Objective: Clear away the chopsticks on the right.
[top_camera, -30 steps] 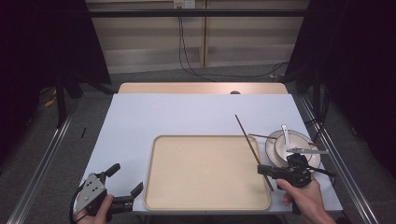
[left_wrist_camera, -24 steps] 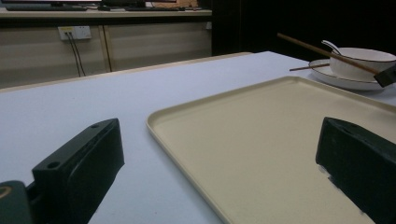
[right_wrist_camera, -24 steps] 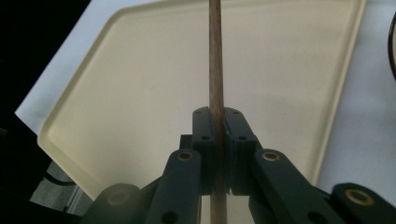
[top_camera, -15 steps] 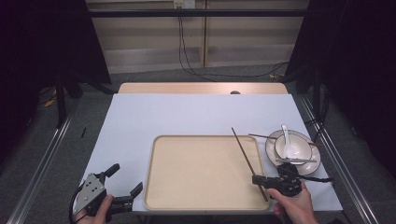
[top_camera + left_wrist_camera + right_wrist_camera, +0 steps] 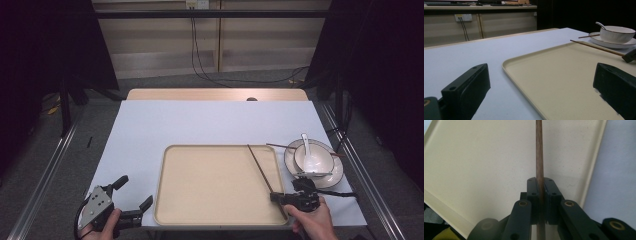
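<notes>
A: What has moved since the earlier frame?

B: The right gripper (image 5: 278, 197) has drawn toward the near edge and sunk, carrying the chopstick (image 5: 260, 167) from beside the plate (image 5: 339, 172) to above the tray (image 5: 210, 185). The left gripper (image 5: 134, 200) has kept its place.

A: State of each tool?

B: Right: jaws clamped on the chopstick's thick end, the stick centred between the pads (image 5: 532, 195). Left: jaws spread, nothing between them, resting at 7 o'clock of the tray.

A: Where does the chopstick lie?

B: Over the tray's right side, its tip pointing to 11 o'clock; touching or hovering, I cannot tell.

A: Why held so?

B: Probably the end grip keeps the shaft low and level for laying it flat in the tray. A second chopstick (image 5: 280, 146) rests on the plate at 10 o'clock of the bowl (image 5: 315, 161), which holds a spoon (image 5: 306, 145).
</notes>
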Demonstrator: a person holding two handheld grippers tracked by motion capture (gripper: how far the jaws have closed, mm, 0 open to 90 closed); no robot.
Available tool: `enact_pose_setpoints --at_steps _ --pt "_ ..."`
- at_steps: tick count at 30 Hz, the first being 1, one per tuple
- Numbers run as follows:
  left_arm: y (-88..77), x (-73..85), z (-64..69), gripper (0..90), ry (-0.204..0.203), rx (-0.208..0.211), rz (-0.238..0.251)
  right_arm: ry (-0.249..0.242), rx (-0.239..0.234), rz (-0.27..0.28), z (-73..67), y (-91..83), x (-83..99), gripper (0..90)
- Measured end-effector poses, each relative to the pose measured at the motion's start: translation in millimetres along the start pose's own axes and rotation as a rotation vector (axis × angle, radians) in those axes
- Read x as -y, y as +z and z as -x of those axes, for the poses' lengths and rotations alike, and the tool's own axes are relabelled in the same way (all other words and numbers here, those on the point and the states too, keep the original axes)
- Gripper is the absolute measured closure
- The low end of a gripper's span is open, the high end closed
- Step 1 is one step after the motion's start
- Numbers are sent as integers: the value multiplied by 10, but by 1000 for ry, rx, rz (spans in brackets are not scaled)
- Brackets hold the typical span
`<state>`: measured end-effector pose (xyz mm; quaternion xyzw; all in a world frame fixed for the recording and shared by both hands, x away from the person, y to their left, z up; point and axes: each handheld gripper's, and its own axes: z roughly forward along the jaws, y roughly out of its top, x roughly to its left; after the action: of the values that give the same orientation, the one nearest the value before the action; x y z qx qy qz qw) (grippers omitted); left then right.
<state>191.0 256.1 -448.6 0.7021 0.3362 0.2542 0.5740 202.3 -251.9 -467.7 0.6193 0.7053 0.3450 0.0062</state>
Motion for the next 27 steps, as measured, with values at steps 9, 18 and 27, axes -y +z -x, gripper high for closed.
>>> enact_pose_setpoints --at_steps 9,18,27 --pt "4 1 4 9 -5 4 -1 -14 -5 8 2 4 4 822" --pt "3 -2 6 9 0 2 -3 -100 -32 64 13 -82 -5 650" --pt "6 0 1 9 -6 6 0 -263 -40 246 157 -441 -58 365"
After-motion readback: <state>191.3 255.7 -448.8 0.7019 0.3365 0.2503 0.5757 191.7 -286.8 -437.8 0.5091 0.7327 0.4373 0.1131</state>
